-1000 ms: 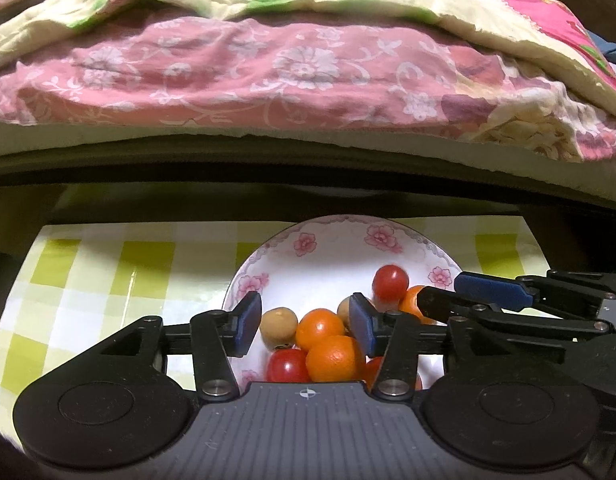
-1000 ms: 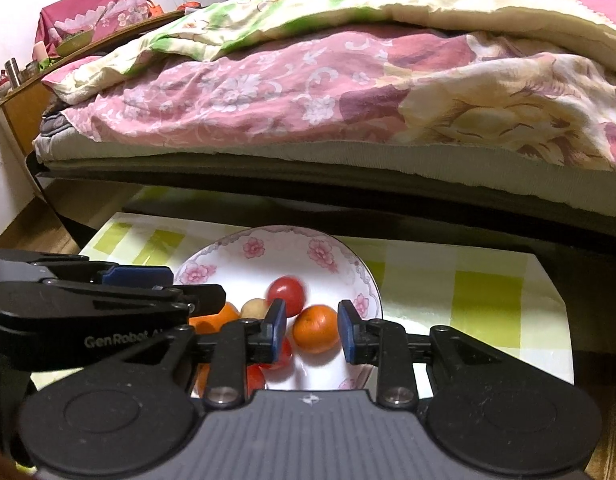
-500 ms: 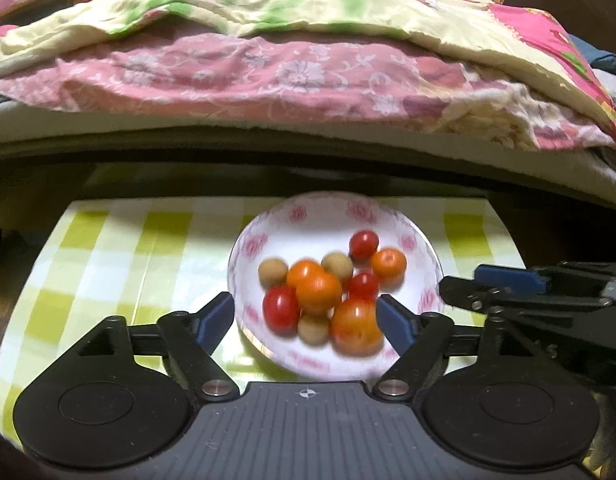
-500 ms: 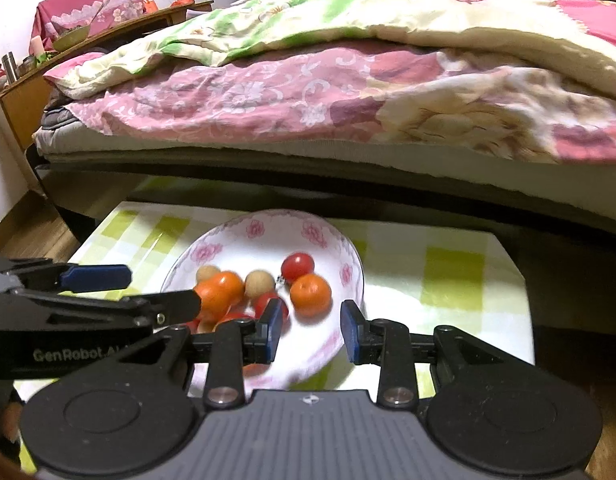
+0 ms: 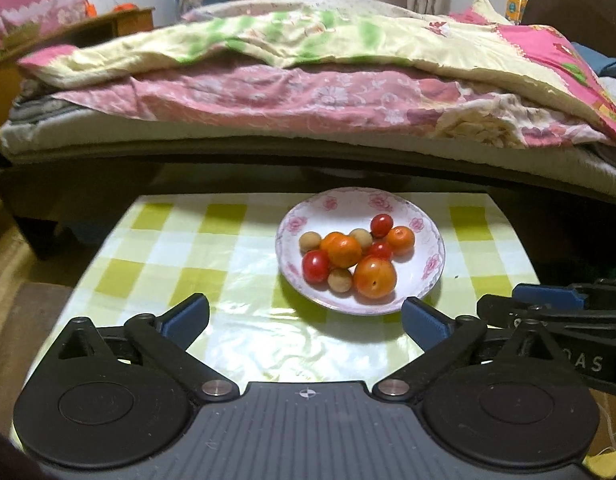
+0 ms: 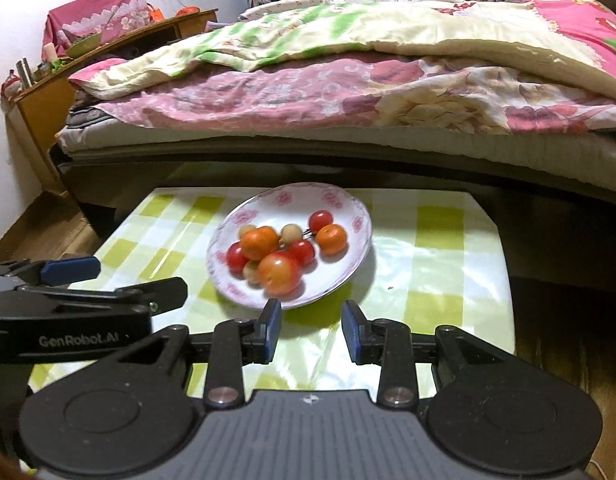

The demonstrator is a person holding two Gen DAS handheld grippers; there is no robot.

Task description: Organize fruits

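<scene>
Beside a rumpled bed [image 5: 308, 92], a low tabletop [image 5: 180, 240] in green check carries a floral plate [image 5: 428, 264] heaped with fruits [image 5: 350, 258]. From the plate, both grippers sit back toward the near edge, apart from it. The left gripper [image 5: 304, 318] has just been opening, fingers released wide, nothing between them. The right gripper [image 6: 311, 326] is narrow, empty, and looks nearer the rim. The round fruits have no long axis or pointing direction.

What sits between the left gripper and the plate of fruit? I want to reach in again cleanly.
Nothing visible. Only bare checked tablecloth lies between the open left gripper and the plate of fruit. The right gripper sits off to the side, out of that path.
</scene>
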